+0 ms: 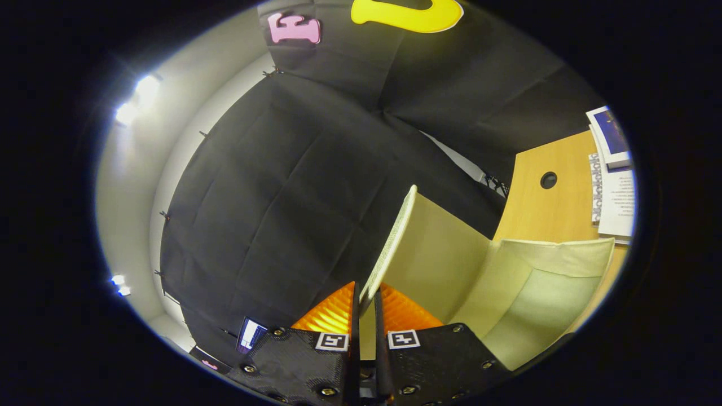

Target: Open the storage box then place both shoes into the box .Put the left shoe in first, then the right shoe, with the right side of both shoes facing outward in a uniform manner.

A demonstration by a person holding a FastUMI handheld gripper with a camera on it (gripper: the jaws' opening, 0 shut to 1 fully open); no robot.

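A pale cream fabric storage box (530,293) stands open on a wooden table, its inside bare as far as I see. Its lid (395,237) is raised up on edge, rising from between my fingers toward the black cloth wall. My gripper (366,296) is shut on the lid's edge, both fingers pressing on it, one on each face. The box's opening lies to the right of the fingers and just beyond them.
The wooden table (555,208) runs behind the box and has a round cable hole (548,180). Papers and a booklet (615,186) lie at its far right. A small lit screen (250,334) sits low by the left finger.
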